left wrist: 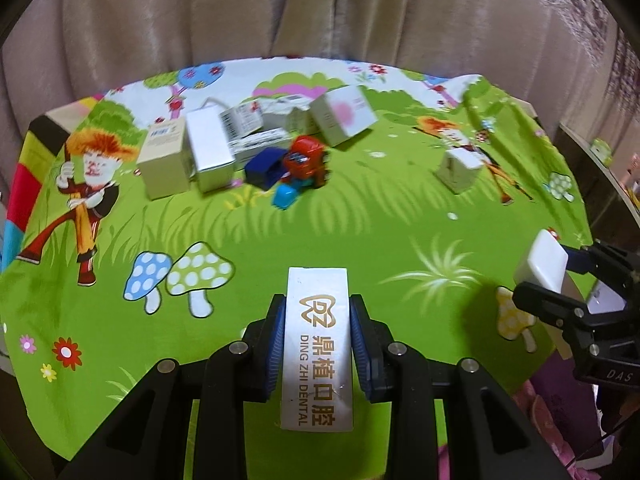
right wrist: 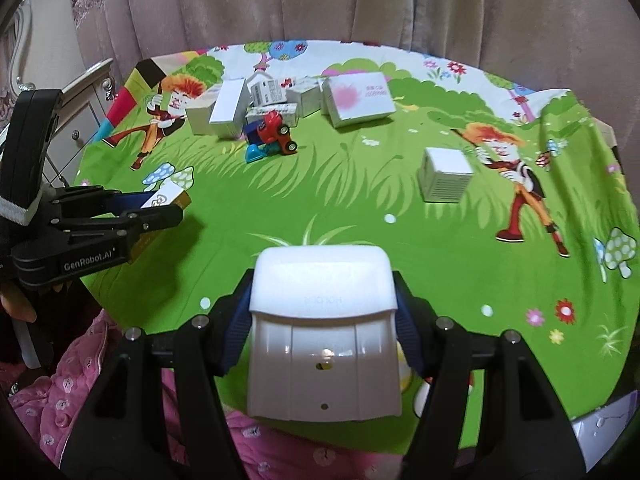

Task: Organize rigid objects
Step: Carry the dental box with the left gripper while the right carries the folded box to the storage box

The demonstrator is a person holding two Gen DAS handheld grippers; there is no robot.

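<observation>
The narrow silver-white cardboard box printed "DING ZHI DENTAL" (left wrist: 318,344) is sitting clamped between the blue pads of the left tool (left wrist: 318,344), its long axis running straight out along the fingers, so its far end is pointing ahead toward the cluster of white and silver cartons (left wrist: 208,152) at the back of the worktop (left wrist: 360,220). That pile is lying ahead of the left tool and slightly to its left, well apart from it, with a red toy truck (left wrist: 306,162) and small blue blocks (left wrist: 284,196) standing just in front of it.

The glossy white rounded plastic case (right wrist: 324,340) is being gripped across its width by the right tool (right wrist: 324,340), held above the near edge of the green cartoon-printed cloth. From this tool the same pile is lying ahead and to the left, while a lone white cube-shaped box (right wrist: 444,176) is standing ahead and to the right, nearer than the pile.

Judging from this, the left tool is the nearer one to the pile, and it is likely needing only a forward reach, keeping the box's length in line with the fingers. The toy truck is looking like the obstacle to avoid.
</observation>
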